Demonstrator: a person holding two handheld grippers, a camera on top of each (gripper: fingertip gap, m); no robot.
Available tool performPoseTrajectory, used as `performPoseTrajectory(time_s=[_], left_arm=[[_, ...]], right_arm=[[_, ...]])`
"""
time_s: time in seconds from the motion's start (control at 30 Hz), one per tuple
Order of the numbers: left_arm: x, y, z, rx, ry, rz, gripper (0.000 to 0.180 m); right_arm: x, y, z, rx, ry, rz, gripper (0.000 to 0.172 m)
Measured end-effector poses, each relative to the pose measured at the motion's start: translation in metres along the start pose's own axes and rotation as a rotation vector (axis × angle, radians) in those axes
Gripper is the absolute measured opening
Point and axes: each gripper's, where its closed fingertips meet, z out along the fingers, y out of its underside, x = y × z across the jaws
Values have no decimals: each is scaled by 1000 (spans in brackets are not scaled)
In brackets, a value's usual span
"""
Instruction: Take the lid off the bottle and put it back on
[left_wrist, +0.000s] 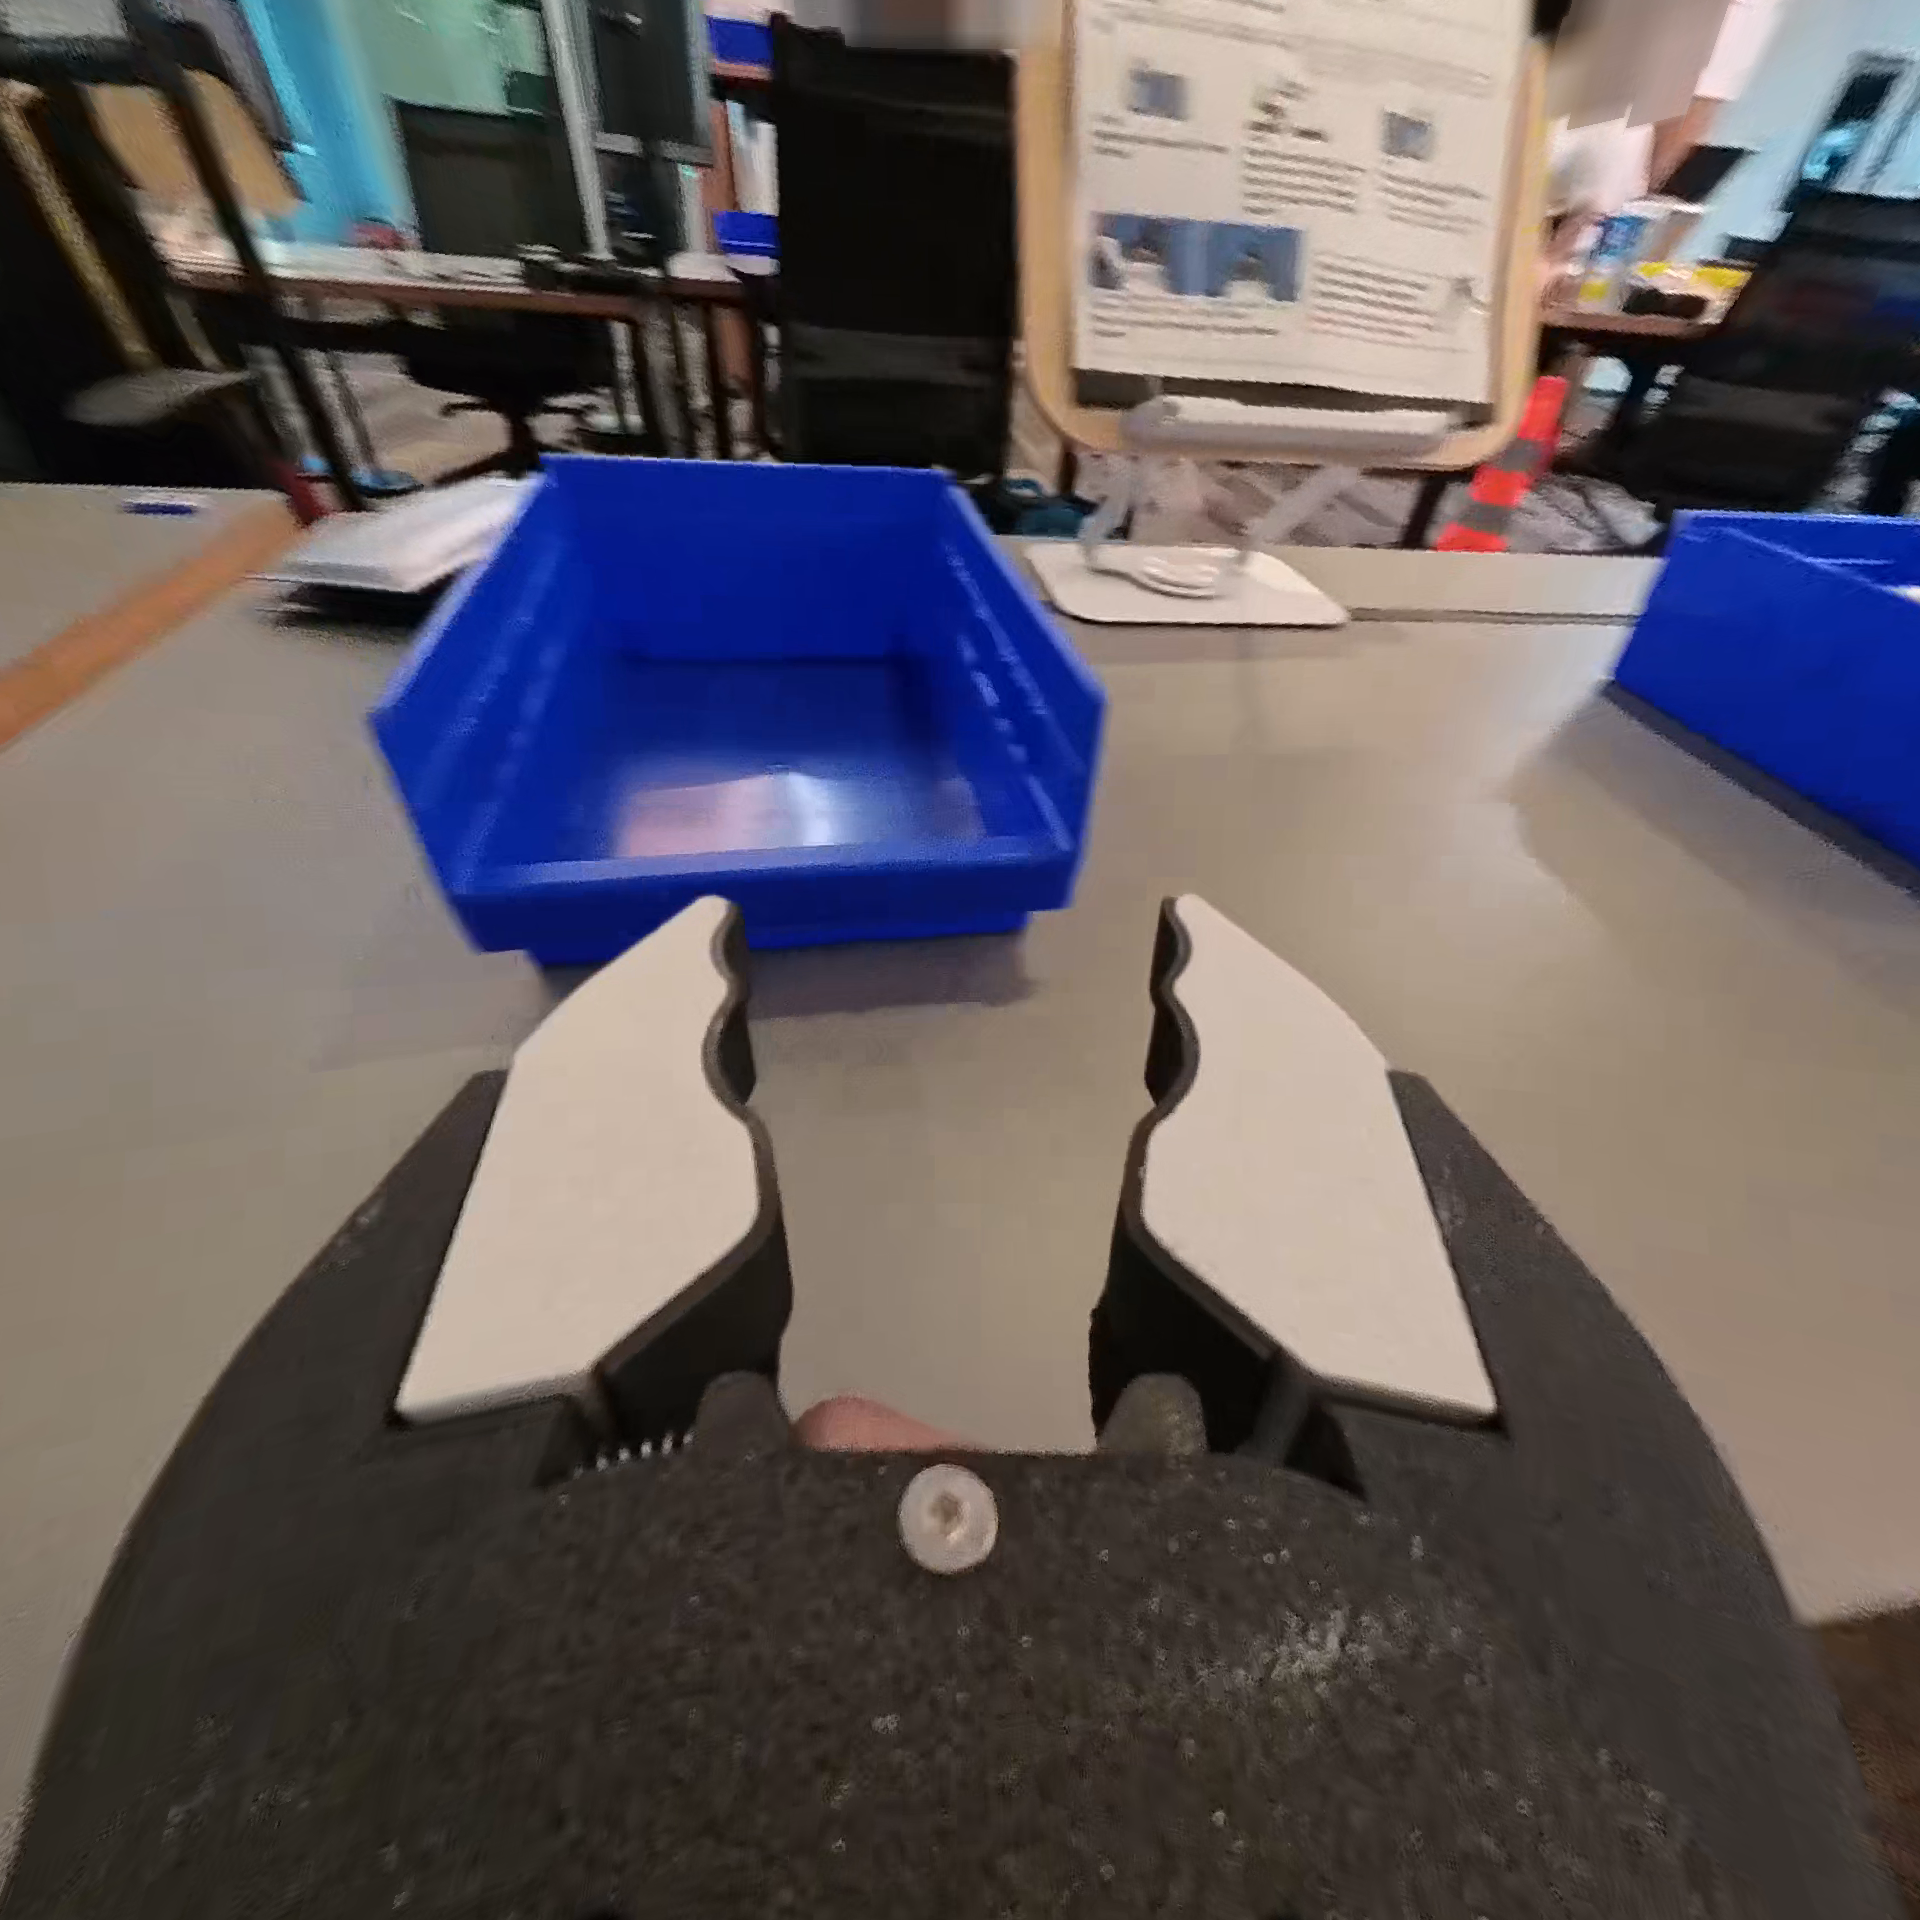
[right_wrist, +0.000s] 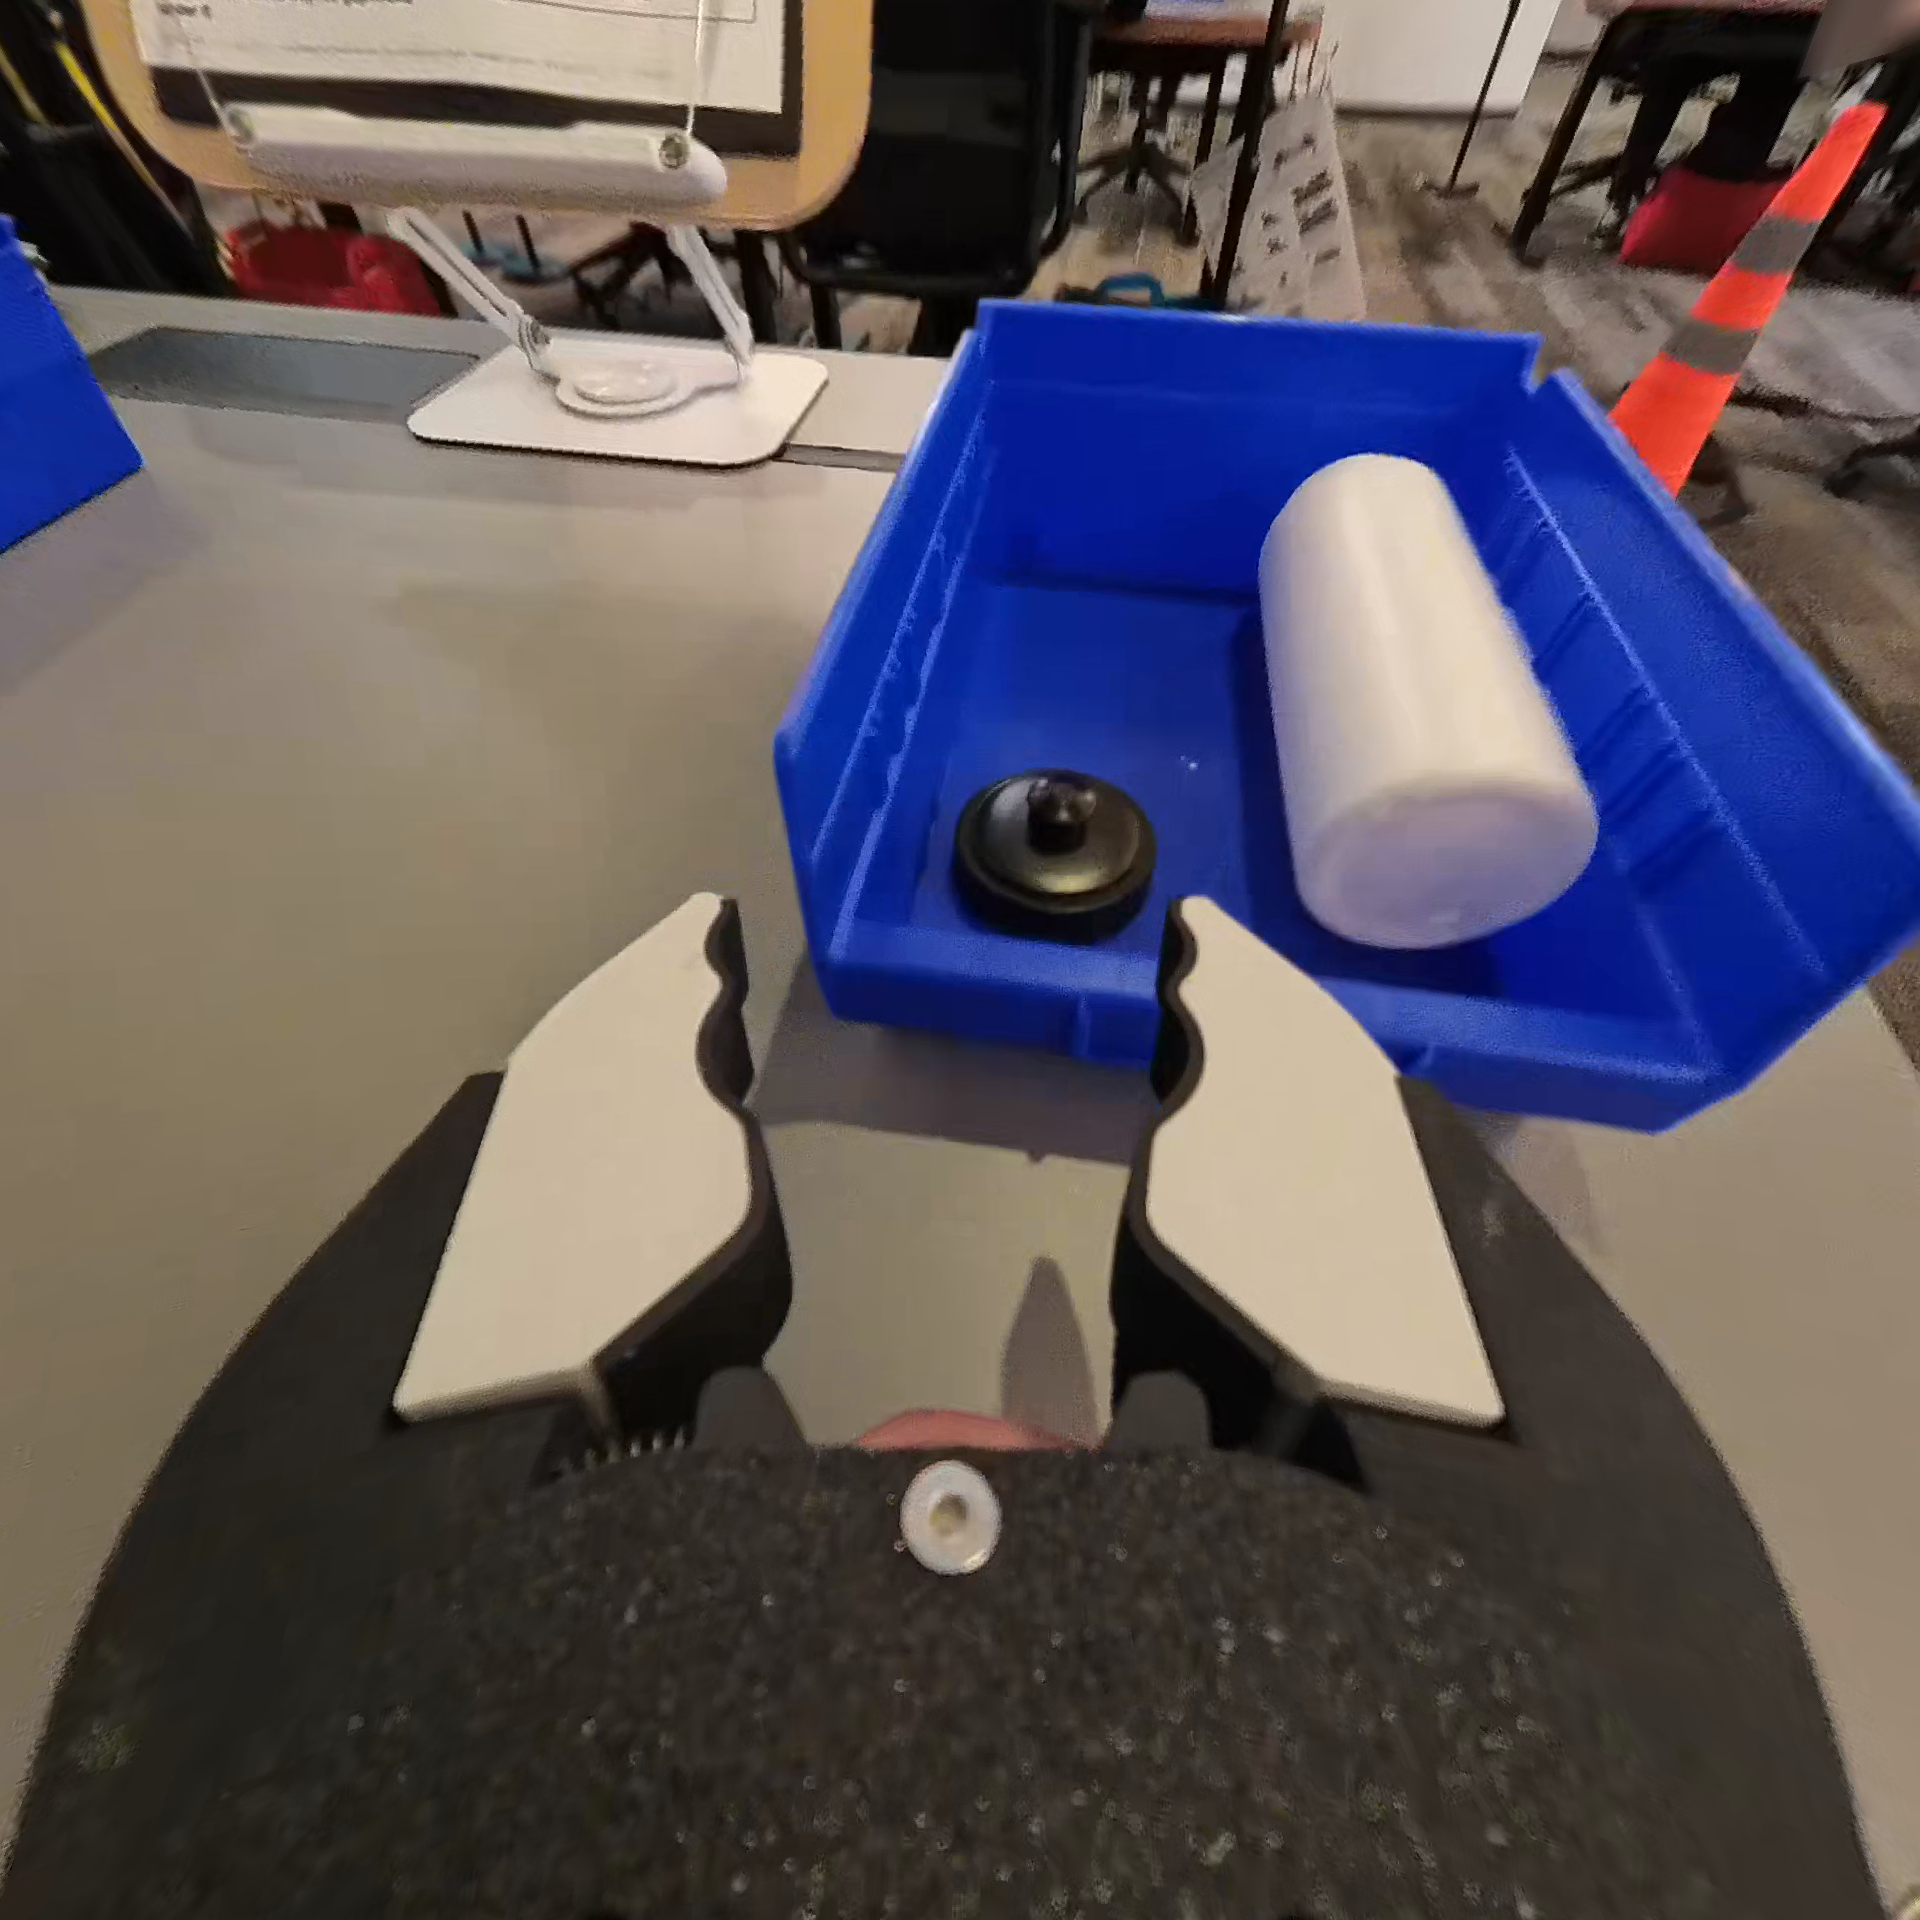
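Blue plastic bin (right_wrist: 1299, 1029) on the grey desk (right_wrist: 416, 779), with the task's things inside. White bottle (right_wrist: 1413, 696) lying on its side along the right wall of this bin, no lid on it as far as visible. Black round lid (right_wrist: 1055, 852) with a small knob on top, resting flat on the bin floor, near the front left corner, apart from the bottle. Right tongs (right_wrist: 951, 966) spread wide and bare, just before the front wall of the bin, not touching lid or bottle. Second blue bin (left_wrist: 727, 717), nothing in it, left of the first one on the same desk. Left tongs (left_wrist: 951, 966) also spread wide and bare, near the front wall of that second bin. White stand (right_wrist: 623, 405) with a board behind the bins, orange cone (right_wrist: 1756, 270) on the floor beyond the first bin.
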Motion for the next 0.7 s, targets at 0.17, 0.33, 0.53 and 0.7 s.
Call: performPoseTrajectory(time_s=[0.17, 0.33, 0.53, 0.7], left_arm=[[-30, 21, 15, -75, -88, 33, 74], [-22, 22, 22, -81, -63, 37, 74], [-11, 27, 35, -105, -29, 76, 75], [-6, 29, 37, -116, -5, 77, 76]], right_arm=[[7, 7, -7, 45, 24, 24, 75], [12, 15, -5, 52, 30, 22, 71], [15, 21, -4, 41, 13, 52, 71], [20, 23, -4, 27, 29, 40, 72]])
